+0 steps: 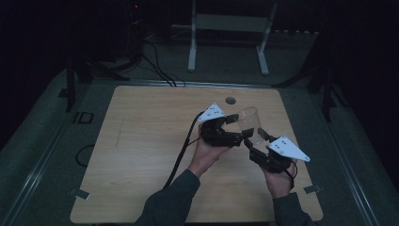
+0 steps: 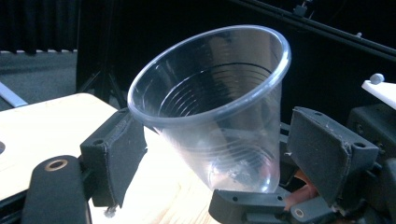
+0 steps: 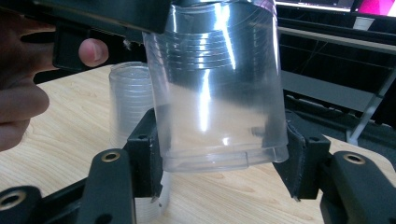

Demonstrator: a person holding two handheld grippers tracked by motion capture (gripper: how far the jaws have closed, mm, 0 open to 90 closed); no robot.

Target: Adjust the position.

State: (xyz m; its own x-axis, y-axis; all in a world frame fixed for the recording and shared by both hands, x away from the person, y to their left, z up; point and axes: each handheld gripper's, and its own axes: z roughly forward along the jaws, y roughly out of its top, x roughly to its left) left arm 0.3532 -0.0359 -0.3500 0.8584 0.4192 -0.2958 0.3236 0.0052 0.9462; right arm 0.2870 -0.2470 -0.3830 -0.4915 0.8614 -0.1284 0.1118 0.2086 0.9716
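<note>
High view: a clear plastic cup [image 1: 249, 123] is held above the wooden table [image 1: 141, 155], at about three o'clock of the table's centre, between the two hand-held tools. The left gripper [image 1: 234, 119] is seen at the cup's nine o'clock, the right gripper [image 1: 255, 137] at its six o'clock. Whether either pair of jaws presses the wall cannot be told from here (the scene is dim and the cup nearly invisible).

Left gripper view: the cup [image 2: 219, 107] is seen tilted, mouth toward eleven o'clock, its base resting in the other tool's jaws at five o'clock. The left gripper's [image 2: 233, 154] own jaws stand wide at either side of the cup, apart from the wall on the right and no more than beside it on the left; no grip is judged here.

Right gripper view: the cup's [image 3: 219, 93] lower wall is clamped by the right gripper [image 3: 223, 156], both pads pressed flat against it near the base. A second clear cup [image 3: 130, 102] stands on the table at nine o'clock.

The cup is judged very light, thin-walled and easily crushed, with a smooth, slippery wall. A gentle hold low down, where the base stiffens it, or at the rolled rim, is advised.
</note>
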